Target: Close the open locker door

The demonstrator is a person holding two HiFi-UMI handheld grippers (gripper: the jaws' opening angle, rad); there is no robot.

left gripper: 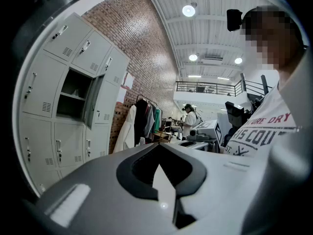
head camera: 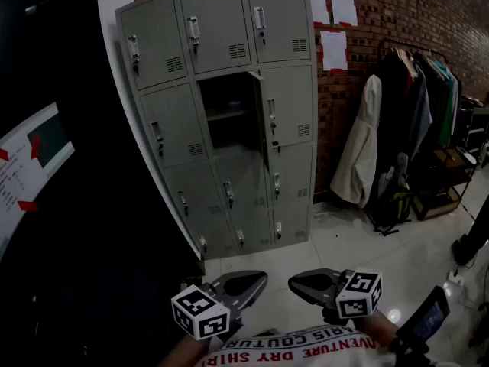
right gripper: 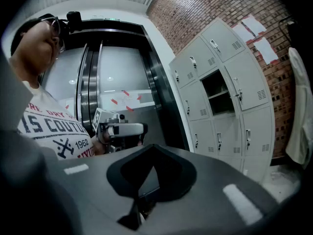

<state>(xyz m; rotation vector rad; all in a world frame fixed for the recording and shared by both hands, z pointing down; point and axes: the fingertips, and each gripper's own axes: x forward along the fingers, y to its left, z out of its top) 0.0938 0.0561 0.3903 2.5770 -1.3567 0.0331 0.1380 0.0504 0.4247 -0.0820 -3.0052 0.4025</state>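
Observation:
A grey bank of lockers [head camera: 221, 121] stands against the brick wall ahead. One middle compartment [head camera: 227, 113] is open, dark inside with a shelf. Its door [head camera: 256, 112] swings out on its right side, seen almost edge-on. The open compartment [left gripper: 73, 94] also shows in the left gripper view and, as an open compartment [right gripper: 217, 89], in the right gripper view. My left gripper [head camera: 246, 285] and right gripper [head camera: 312, 283] hang low near my chest, well short of the lockers. Both are shut with nothing in them, jaws meeting at the left gripper [left gripper: 161, 151] and the right gripper [right gripper: 152, 151].
A clothes rack [head camera: 416, 105] with hanging coats and a white coat [head camera: 359, 151] stands right of the lockers, with bags [head camera: 390, 205] on the floor. A dark wall panel [head camera: 76, 205] lies to the left. Papers [head camera: 334, 29] hang on the brick. A shoe [head camera: 463, 248] shows at the right edge.

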